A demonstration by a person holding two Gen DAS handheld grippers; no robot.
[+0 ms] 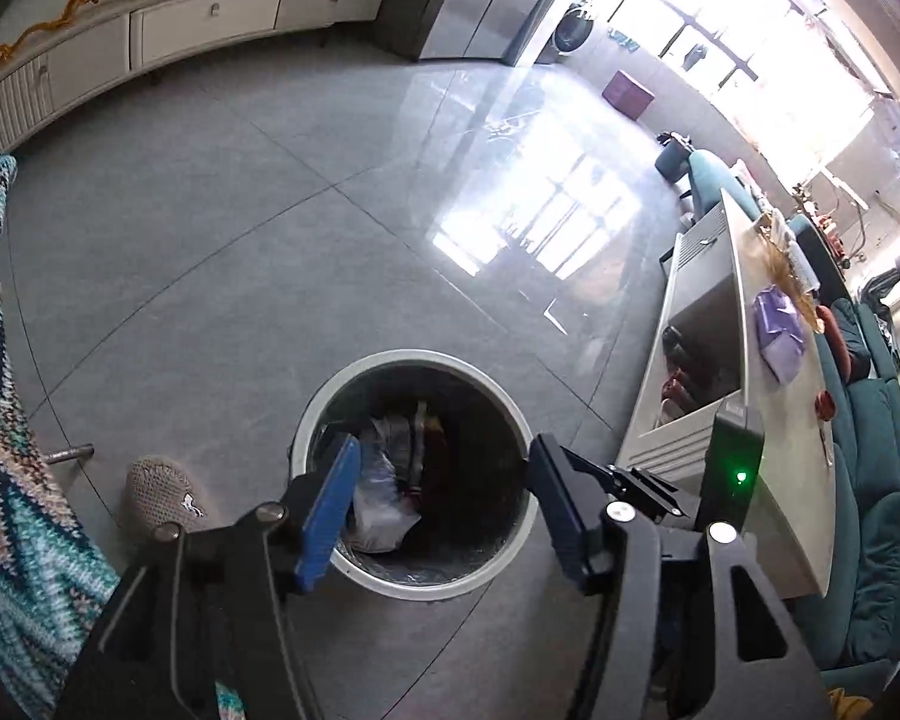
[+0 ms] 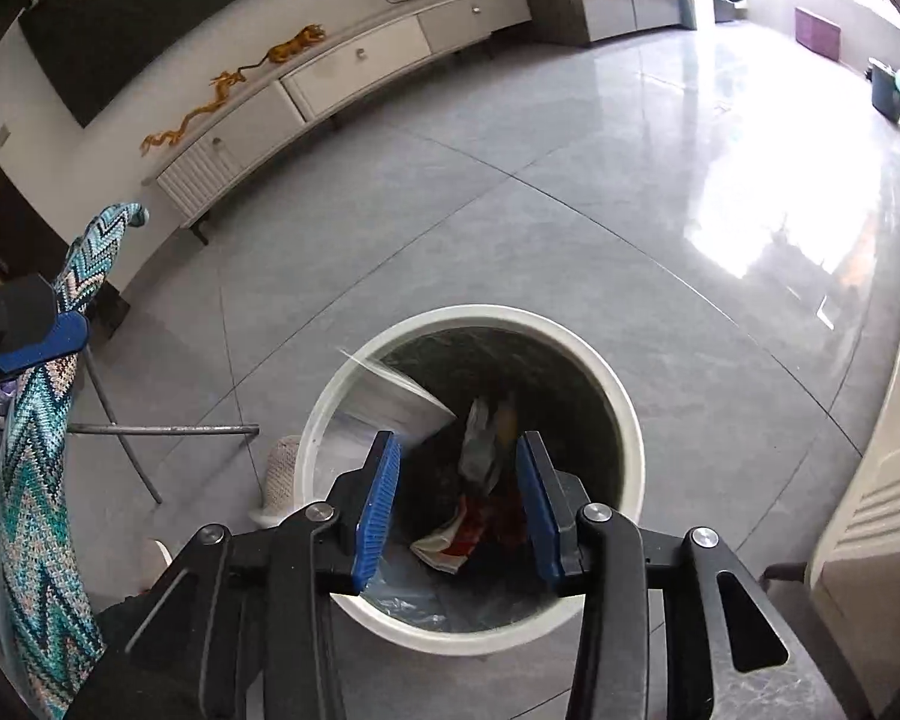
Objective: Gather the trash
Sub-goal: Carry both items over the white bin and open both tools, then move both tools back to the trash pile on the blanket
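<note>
A round white trash bin [image 1: 390, 582] with a dark liner stands on the grey tiled floor; it also shows in the right wrist view [image 2: 624, 408]. Crumpled wrappers and a clear plastic bag [image 1: 384, 498] lie inside it, seen too in the right wrist view [image 2: 480, 456]. My left gripper [image 1: 444, 462] hangs open and empty above the bin's mouth. My right gripper [image 2: 459, 462] is also open and empty, right above the bin. The left gripper's blue finger [image 2: 42, 342] shows at the left edge of the right wrist view.
A zigzag knitted cloth [image 1: 12, 420] drapes over a metal-legged chair [image 2: 150, 432] on the left. A slipper [image 1: 162, 492] lies beside the bin. A low table [image 1: 774, 396] with a purple bag stands right, a teal sofa [image 1: 870, 480] behind. A white TV cabinet [image 2: 342, 78] lines the far wall.
</note>
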